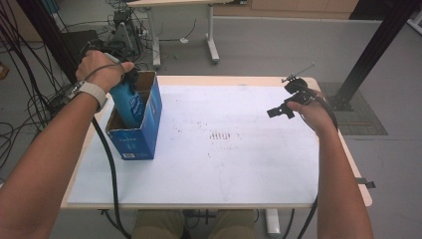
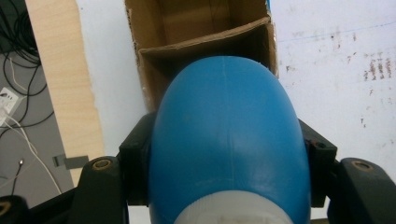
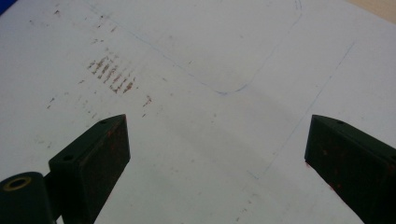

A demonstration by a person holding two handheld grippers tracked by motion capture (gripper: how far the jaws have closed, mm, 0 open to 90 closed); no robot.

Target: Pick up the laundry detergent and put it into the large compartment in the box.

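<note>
Left gripper (image 2: 224, 154) clamped on blue bottle (image 2: 226, 140), jaws pressing both sides, bottle partly down inside open blue cardboard box (image 1: 142, 127) at left end of white-covered table (image 1: 239, 164). Right gripper (image 3: 217, 149) wide apart, holding nothing, hovering over stained white sheet near right edge.

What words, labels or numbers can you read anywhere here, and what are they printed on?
Nothing can be read.
Blue bottle: pale label print, too blurred to read.
Blue cardboard box: white print and a small white label on its front wall, too small to read.
White table cover: reddish smudges and faint pen lines, no writing.
</note>
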